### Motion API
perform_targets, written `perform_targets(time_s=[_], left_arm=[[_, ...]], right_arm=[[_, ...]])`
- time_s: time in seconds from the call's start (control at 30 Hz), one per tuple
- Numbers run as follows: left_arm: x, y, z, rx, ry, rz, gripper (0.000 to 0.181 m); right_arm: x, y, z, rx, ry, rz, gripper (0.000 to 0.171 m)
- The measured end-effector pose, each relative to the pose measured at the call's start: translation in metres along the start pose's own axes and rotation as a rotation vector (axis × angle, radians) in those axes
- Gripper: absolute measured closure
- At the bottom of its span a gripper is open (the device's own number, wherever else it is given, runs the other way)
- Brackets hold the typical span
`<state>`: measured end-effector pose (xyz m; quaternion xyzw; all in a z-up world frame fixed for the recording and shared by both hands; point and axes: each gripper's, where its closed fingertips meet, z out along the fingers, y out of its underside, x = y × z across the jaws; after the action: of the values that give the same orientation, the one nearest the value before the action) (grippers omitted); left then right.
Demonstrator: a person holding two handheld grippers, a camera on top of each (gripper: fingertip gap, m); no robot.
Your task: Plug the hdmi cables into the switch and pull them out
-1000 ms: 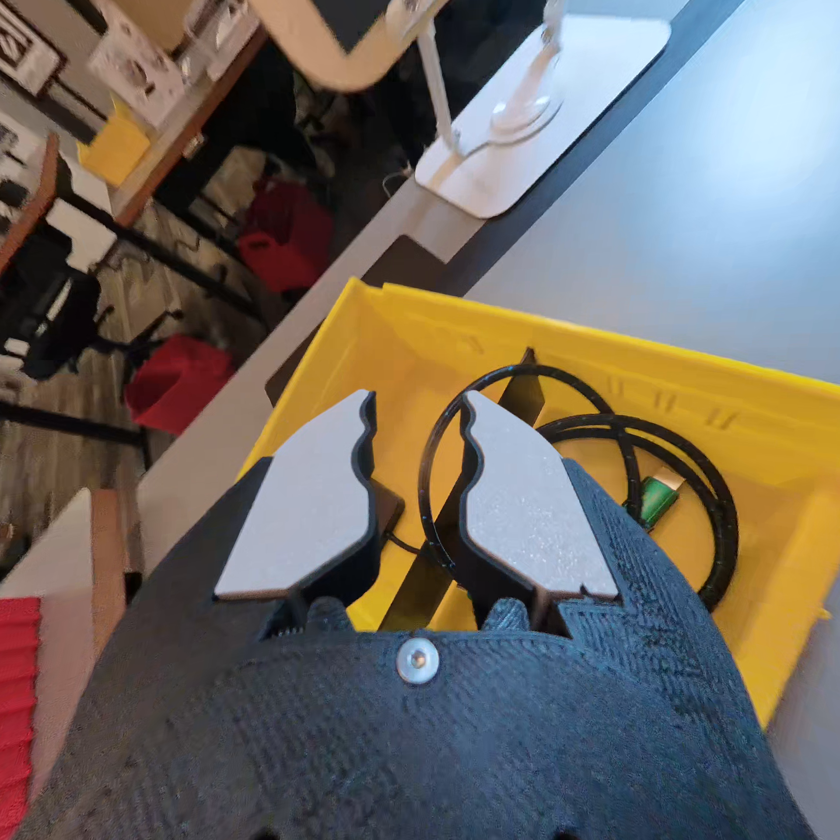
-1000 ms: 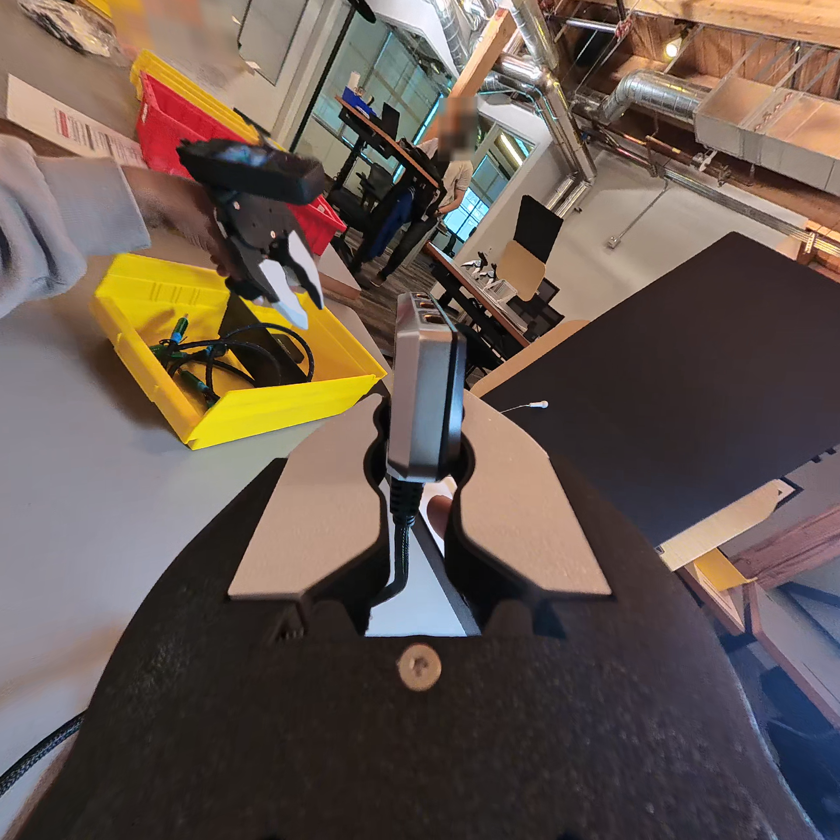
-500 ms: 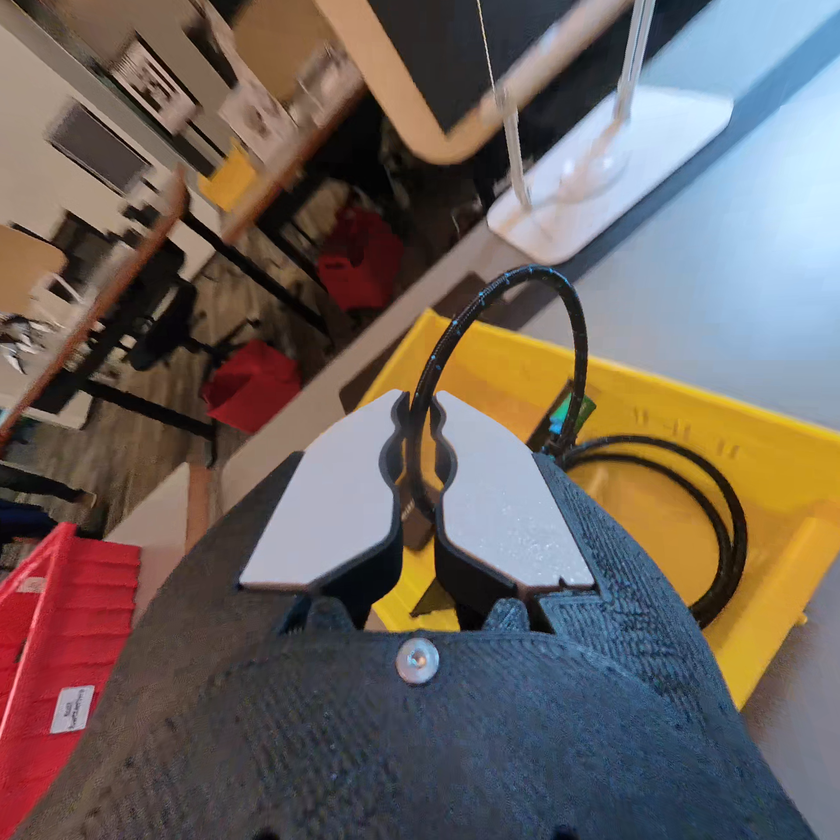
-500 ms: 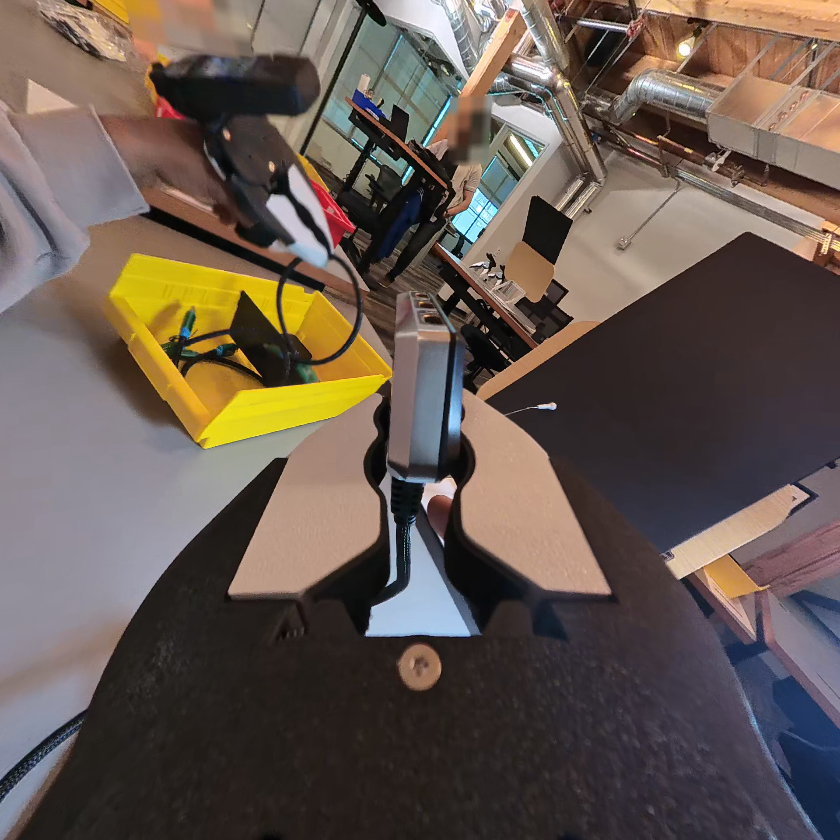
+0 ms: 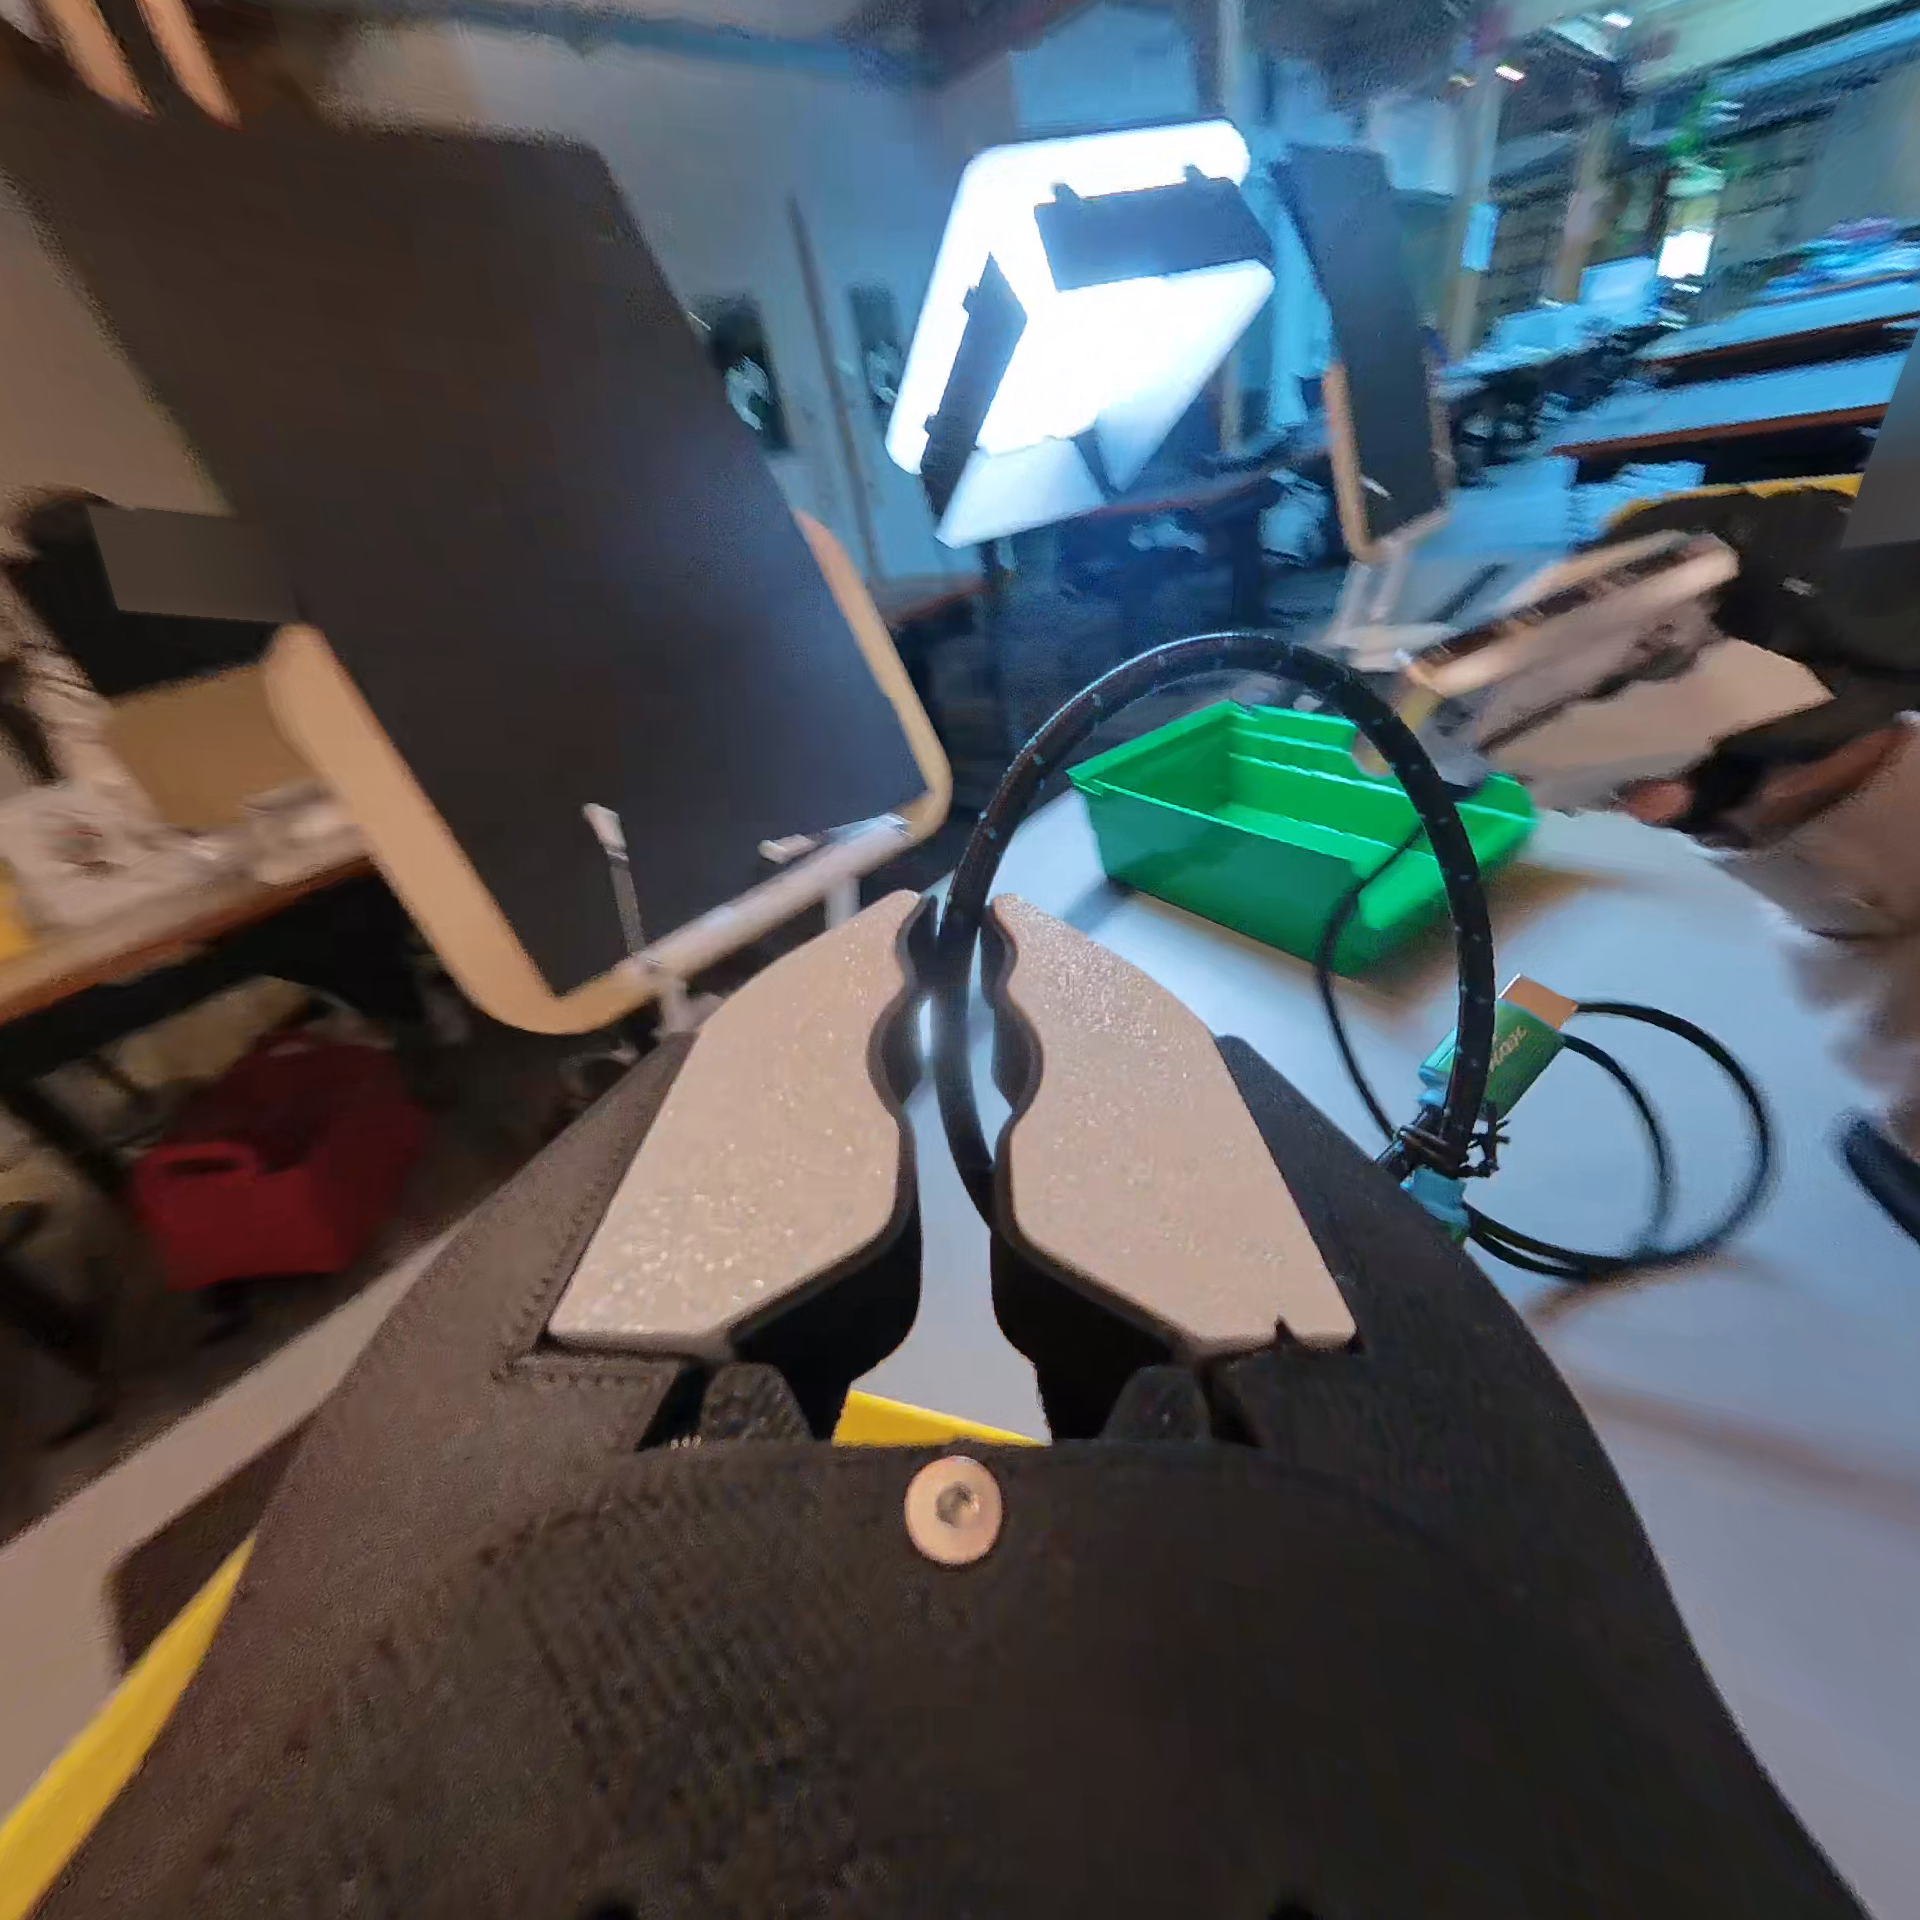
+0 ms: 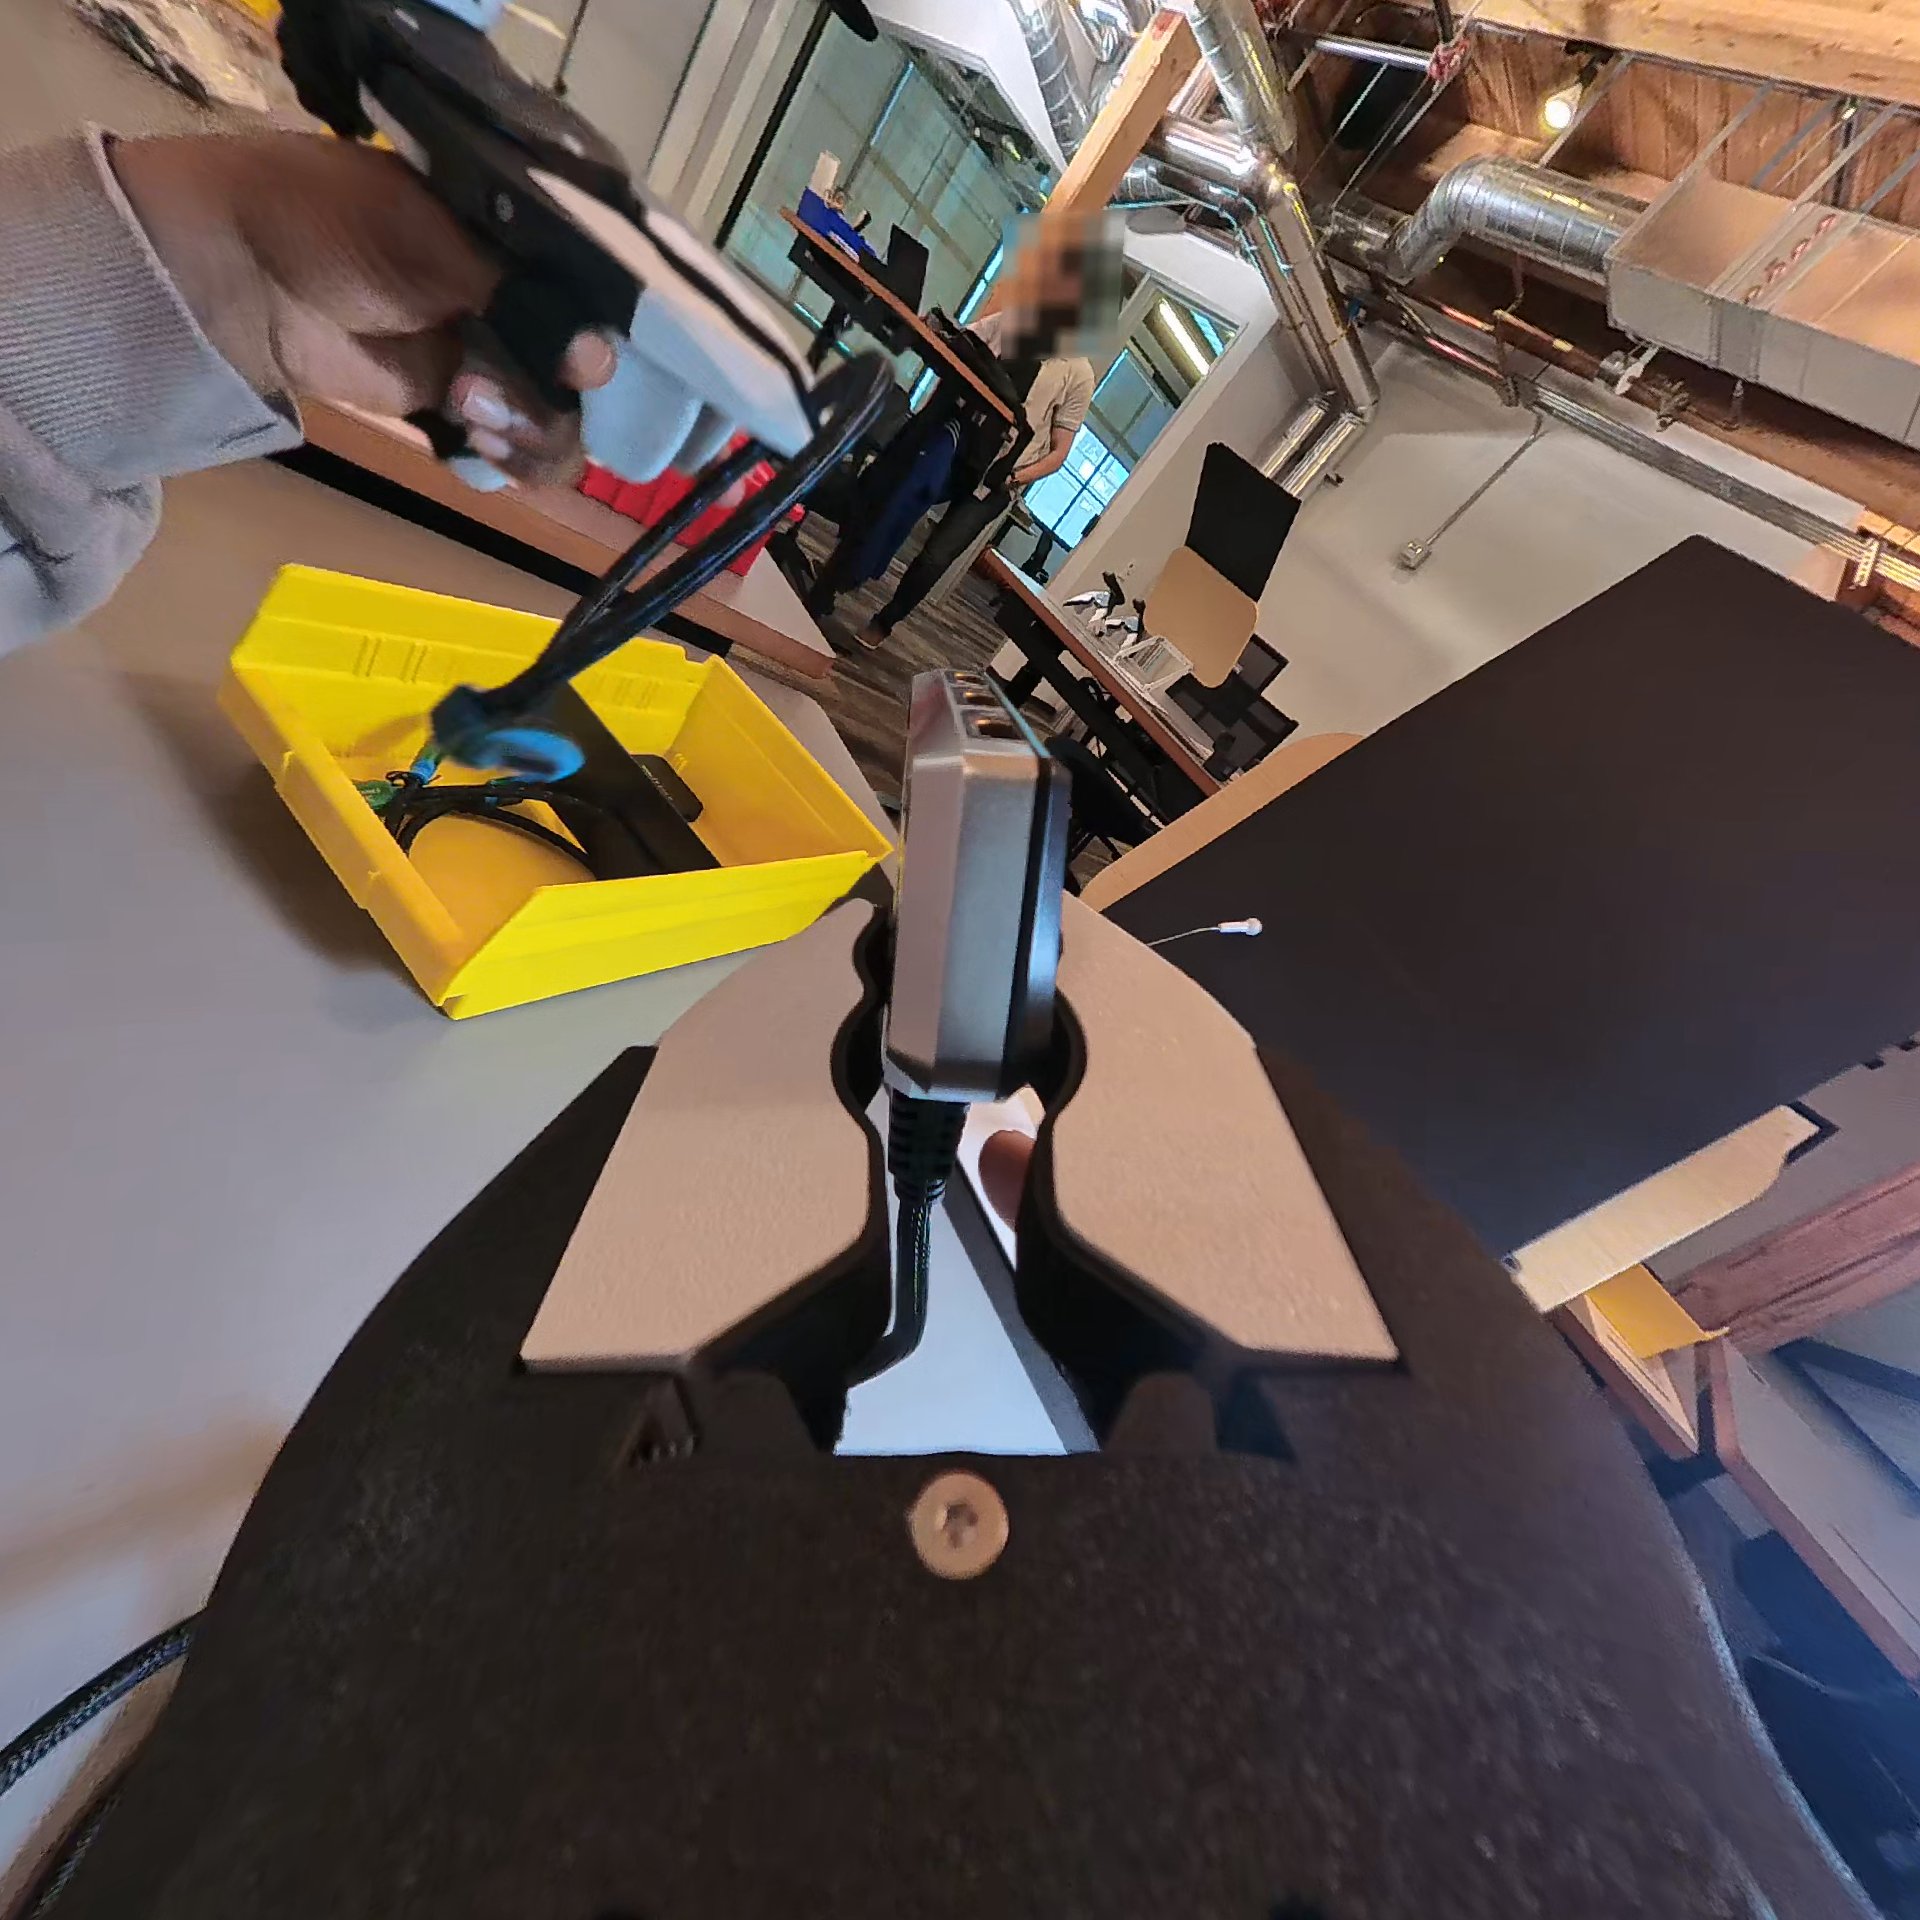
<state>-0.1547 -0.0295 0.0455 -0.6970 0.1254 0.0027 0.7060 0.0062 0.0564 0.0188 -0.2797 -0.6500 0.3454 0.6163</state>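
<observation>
Two tools were in use. The left tool point(image 5: 954, 925) pinched one coiled black hdmi cable point(image 5: 1226, 675), now lifted clear of the yellow bin point(image 6: 665, 914), where a second coil point(image 6: 488, 805) remained near the bench's far edge. The right tool point(image 6: 971, 940) clamped the single grey switch point(image 6: 977, 894) upright, unchanged. One green bin point(image 5: 1288, 831) had come into view.

Bright daylight, motion blur, fisheye edges
</observation>
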Motion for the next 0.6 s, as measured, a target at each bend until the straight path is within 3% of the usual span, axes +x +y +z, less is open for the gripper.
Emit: perform_targets(time_s=[0.1, 0.27, 0.37, 0.43, 0.5, 0.6], left_arm=[[0.026, 0.029, 0.024, -0.128, 0.141, -0.065, 0.172], [0.074, 0.115, 0.065, -0.479, 0.339, -0.058, 0.174], [0.083, 0.169, 0.081, -0.666, 0.347, -0.039, 0.169], [0.068, 0.194, 0.086, -0.751, 0.252, 0.024, 0.161], [0.058, 0.197, 0.087, -0.767, 0.188, 0.076, 0.148], [0.077, 0.176, 0.094, -0.668, 0.242, 0.084, 0.147]], right_arm=[[0.006, 0.0, -0.004, 0.001, 0.019, 0.006, 0.148], [0.017, 0.0, -0.013, 0.004, 0.054, 0.01, 0.148], [0.023, 0.0, -0.018, -0.006, 0.08, 0.0, 0.148], [0.03, 0.002, -0.023, -0.023, 0.11, -0.019, 0.148], [0.036, 0.004, -0.027, -0.04, 0.134, -0.03, 0.148], [0.043, 0.004, -0.033, -0.027, 0.151, -0.014, 0.148]])
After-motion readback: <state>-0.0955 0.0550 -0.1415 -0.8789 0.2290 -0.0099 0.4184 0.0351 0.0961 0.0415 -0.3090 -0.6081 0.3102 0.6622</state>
